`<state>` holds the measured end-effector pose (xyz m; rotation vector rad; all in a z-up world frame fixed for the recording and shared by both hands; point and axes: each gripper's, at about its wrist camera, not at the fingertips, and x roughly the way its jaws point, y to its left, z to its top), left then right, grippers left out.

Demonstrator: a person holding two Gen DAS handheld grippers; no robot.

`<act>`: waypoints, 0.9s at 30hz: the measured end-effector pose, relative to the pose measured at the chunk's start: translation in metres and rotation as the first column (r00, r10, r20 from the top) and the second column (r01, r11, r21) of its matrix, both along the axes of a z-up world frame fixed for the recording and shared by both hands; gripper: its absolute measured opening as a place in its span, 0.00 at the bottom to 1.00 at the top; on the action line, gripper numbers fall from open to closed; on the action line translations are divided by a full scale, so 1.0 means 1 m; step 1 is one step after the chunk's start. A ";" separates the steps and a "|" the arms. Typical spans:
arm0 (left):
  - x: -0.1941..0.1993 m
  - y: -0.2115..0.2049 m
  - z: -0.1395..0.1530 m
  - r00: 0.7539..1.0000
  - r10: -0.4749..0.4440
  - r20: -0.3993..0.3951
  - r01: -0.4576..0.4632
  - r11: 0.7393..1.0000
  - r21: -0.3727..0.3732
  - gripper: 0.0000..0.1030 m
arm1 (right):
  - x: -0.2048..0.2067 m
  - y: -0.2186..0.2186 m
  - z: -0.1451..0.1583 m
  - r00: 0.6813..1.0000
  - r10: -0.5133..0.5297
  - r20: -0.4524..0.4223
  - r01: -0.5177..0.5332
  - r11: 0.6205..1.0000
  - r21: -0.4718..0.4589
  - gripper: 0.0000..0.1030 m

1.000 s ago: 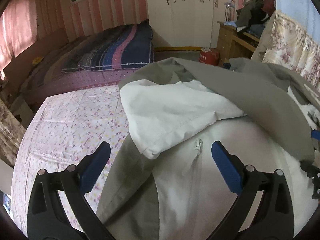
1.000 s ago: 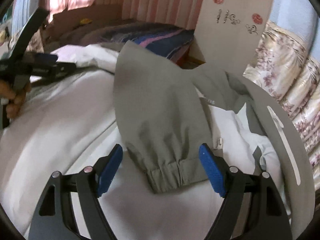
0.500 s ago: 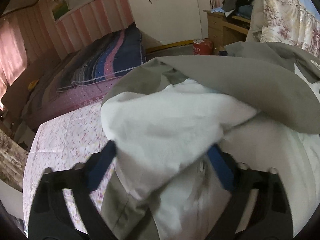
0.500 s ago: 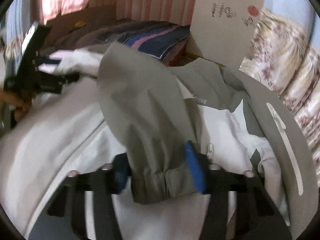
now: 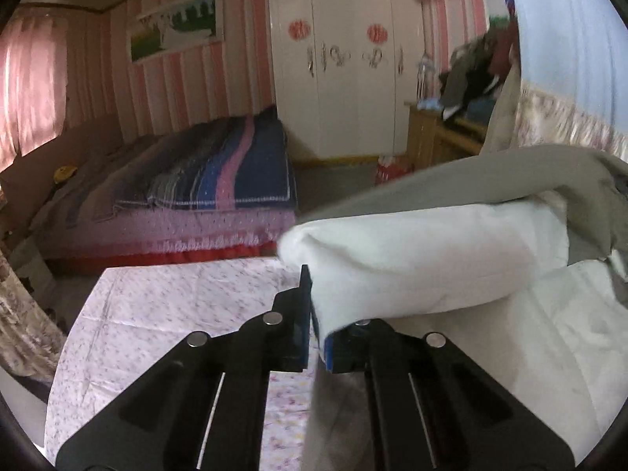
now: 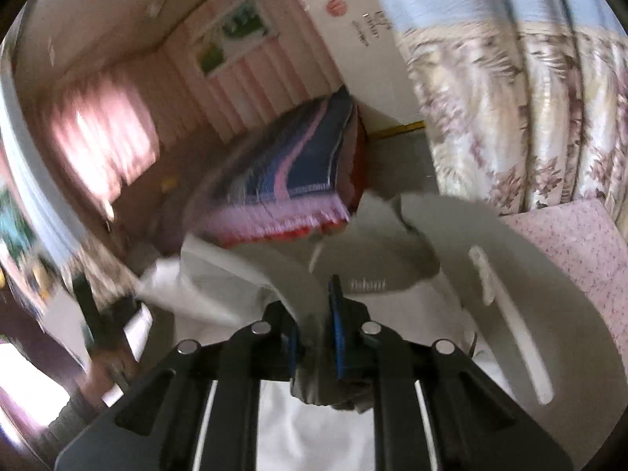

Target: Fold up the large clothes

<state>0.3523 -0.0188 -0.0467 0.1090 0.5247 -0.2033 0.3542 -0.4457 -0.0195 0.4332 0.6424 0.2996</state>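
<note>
A large grey jacket with a white lining lies on a bed with a pink floral sheet. My left gripper is shut on a white fold of the lining and holds it raised above the sheet. My right gripper is shut on the grey sleeve cuff, lifted off the jacket body. The left gripper and the hand on it show blurred at the left of the right wrist view.
A second bed with a striped blue and pink blanket stands beyond. A white wardrobe, a wooden desk with piled clothes and a floral curtain line the far side. A red container sits on the floor.
Both grippers went from open to shut, the left on the white lining, the right on the sleeve cuff. Both have lifted their cloth and the views have tilted upward.
</note>
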 end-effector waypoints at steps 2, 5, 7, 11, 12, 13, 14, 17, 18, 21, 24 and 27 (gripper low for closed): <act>-0.002 0.009 -0.002 1.000 -0.007 0.007 0.007 1.000 -0.015 0.07 | 0.013 -0.007 0.004 0.999 -0.033 -0.016 0.033 0.999 -0.006 0.13; -0.002 0.010 -0.013 1.000 -0.023 0.004 0.023 1.000 0.005 0.07 | 0.044 -0.011 -0.007 0.992 -0.092 -0.082 0.085 0.993 -0.087 0.13; -0.005 0.008 -0.019 0.998 -0.057 0.016 0.056 0.998 0.021 0.07 | 0.066 -0.016 -0.023 0.983 -0.116 -0.142 0.101 0.989 -0.107 0.17; -0.007 0.009 -0.026 0.995 -0.095 0.020 0.093 0.994 0.048 0.07 | 0.105 -0.025 -0.060 0.951 -0.167 -0.261 0.127 0.978 -0.164 0.37; -0.006 0.010 -0.030 0.995 -0.102 0.006 0.101 0.993 0.066 0.08 | 0.108 -0.026 -0.067 0.944 -0.184 -0.273 0.135 0.972 -0.190 0.52; -0.006 0.009 -0.034 0.993 -0.116 -0.014 0.116 0.990 0.085 0.14 | 0.109 -0.025 -0.071 0.940 -0.207 -0.270 0.149 0.964 -0.220 0.57; -0.008 0.008 -0.039 0.993 -0.111 -0.026 0.114 0.986 0.118 0.18 | 0.108 -0.025 -0.074 0.938 -0.229 -0.261 0.158 0.952 -0.264 0.63; -0.013 0.013 -0.042 0.996 -0.074 -0.053 0.080 0.989 0.122 0.68 | 0.099 -0.024 -0.073 0.947 -0.225 -0.231 0.158 0.948 -0.277 0.68; -0.015 0.019 -0.038 0.999 -0.029 -0.045 0.033 0.994 0.105 0.89 | 0.092 -0.022 -0.069 0.951 -0.226 -0.210 0.159 0.943 -0.292 0.71; -0.019 0.040 -0.024 0.996 0.013 -0.088 -0.018 0.999 -0.047 0.93 | 0.060 -0.013 -0.046 0.964 -0.249 -0.095 0.194 0.899 -0.393 0.86; -0.025 0.041 -0.011 0.992 0.056 -0.109 -0.063 0.996 -0.068 0.95 | 0.024 -0.013 -0.029 0.972 -0.235 -0.026 0.206 0.892 -0.402 0.87; -0.049 0.028 -0.002 0.994 0.052 -0.097 -0.056 0.998 -0.031 0.97 | -0.018 -0.027 -0.015 0.975 -0.223 -0.020 0.200 0.905 -0.375 0.88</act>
